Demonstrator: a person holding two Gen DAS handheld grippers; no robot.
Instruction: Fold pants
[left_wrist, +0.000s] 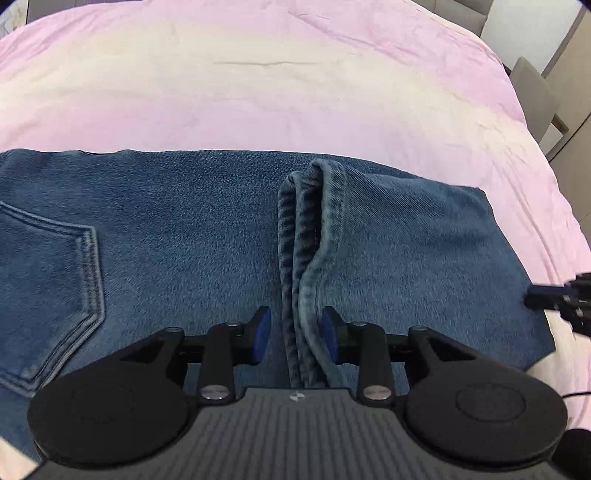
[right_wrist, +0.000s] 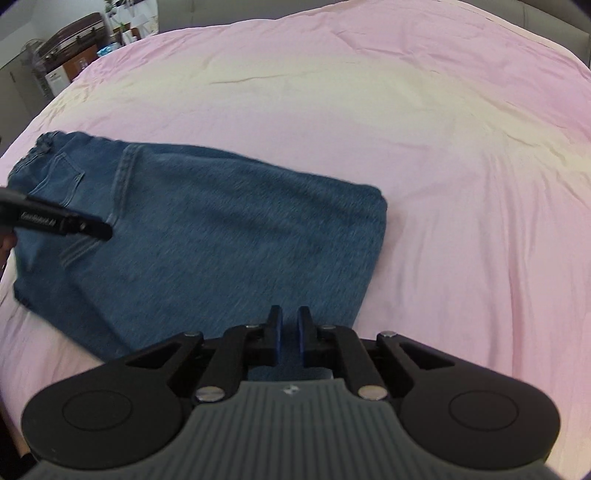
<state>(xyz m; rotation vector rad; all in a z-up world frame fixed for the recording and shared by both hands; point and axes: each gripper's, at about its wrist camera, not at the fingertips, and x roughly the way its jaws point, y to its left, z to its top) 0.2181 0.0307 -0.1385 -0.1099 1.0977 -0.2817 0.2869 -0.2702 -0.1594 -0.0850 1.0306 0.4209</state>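
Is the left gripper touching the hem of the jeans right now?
Cannot tell. In the left wrist view the hem runs between the left gripper fingers; a gap shows at the left pad, but the hem hides the right pad's face.

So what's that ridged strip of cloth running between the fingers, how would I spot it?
Start at the pink bedsheet, then the folded blue jeans lying on it. On top runs the stacked leg hem, a raised ridge of stitched, puckered edges passing between the left gripper fingers; the surrounding denim lies flat.

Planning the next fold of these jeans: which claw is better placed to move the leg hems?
Left. The left claw straddles the hems; the right claw holds nothing.
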